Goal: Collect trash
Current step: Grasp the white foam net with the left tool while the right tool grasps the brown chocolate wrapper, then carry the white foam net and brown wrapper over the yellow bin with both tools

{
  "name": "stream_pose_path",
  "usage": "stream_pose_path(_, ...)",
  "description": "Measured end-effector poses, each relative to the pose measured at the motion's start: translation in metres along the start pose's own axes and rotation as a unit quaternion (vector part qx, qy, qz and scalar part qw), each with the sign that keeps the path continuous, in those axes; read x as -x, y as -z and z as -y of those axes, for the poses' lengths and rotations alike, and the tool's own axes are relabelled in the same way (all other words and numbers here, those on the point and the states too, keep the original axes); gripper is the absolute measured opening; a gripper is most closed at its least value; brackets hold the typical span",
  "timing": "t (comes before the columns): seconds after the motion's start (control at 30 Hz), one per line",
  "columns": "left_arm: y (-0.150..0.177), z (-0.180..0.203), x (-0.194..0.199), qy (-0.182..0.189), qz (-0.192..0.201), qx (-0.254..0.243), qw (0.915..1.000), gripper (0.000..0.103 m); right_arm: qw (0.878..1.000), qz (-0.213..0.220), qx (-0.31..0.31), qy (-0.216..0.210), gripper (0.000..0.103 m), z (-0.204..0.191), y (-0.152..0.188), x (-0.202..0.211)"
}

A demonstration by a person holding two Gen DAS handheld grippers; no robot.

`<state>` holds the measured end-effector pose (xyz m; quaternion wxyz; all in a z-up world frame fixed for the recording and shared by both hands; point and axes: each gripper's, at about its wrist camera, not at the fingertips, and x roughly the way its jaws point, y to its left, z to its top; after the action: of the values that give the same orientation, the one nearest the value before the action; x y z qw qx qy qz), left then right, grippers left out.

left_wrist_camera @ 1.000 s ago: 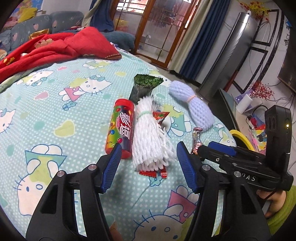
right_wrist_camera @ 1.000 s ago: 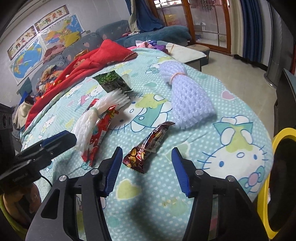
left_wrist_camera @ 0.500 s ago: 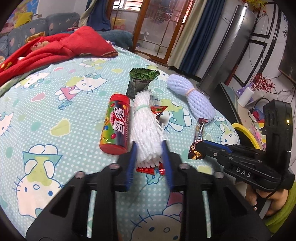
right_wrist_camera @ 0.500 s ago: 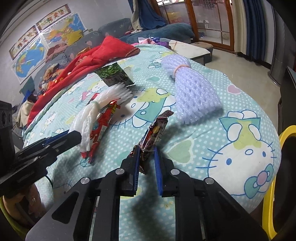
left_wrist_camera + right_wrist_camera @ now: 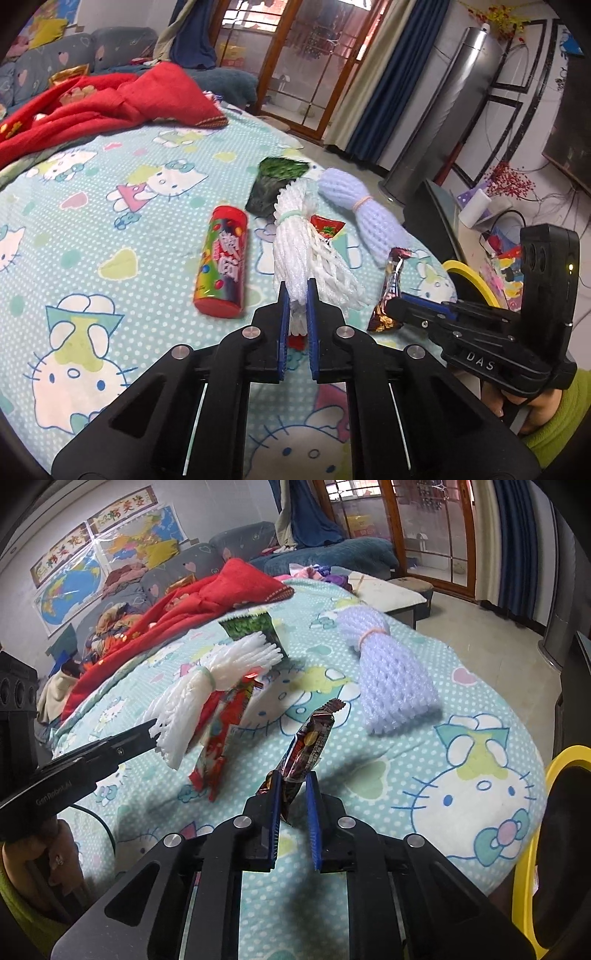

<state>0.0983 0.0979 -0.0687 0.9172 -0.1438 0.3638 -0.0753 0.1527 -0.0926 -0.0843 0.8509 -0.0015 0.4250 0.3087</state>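
The jaws of the left gripper [image 5: 296, 295] stand pinched narrow on the near end of the white foam net bundle [image 5: 295, 243], whose far end, bound by a pale green band, points away toward the far side of the table. Those of the right gripper [image 5: 293, 786] are clamped on the near end of the dark candy wrapper [image 5: 308, 744], which tilts up and away from the pads, its crimped far tip lifted off the cloth. A red snack wrapper [image 5: 221, 734] hangs tucked against the white bundle. Just left of the bundle, in the left wrist view, lies the red candy tube [image 5: 221, 262] on its side. Beyond it a green packet [image 5: 275, 184] lies at the bundle's far end, and to the right a lilac foam net bundle [image 5: 364, 218] rests on the Hello Kitty tablecloth [image 5: 92, 229]. A red blanket [image 5: 107, 103] is heaped at the far left. A yellow bin rim [image 5: 535, 849] shows at the table's right edge.
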Motion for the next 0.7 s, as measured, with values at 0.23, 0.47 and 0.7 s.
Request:
stream_pose_path(0.23,-0.003,0.016,0.010,0.008,0.014,-0.016,0.9997,0.005,1.000,0.022,-0.008,0.000,0.013,0.006,-0.004,0.021)
stream_pose_path(0.47,-0.008,0.034,0.024,0.017,0.039,-0.046,0.9980,0.005,0.999,0.049,-0.017,0.003,0.013,0.016,-0.010,0.045)
stream_pose_path(0.7,-0.009,0.048,0.028,0.029,0.045,-0.059,0.9969,0.005,0.997,0.069,-0.033,0.016,0.013,0.033,-0.013,0.068)
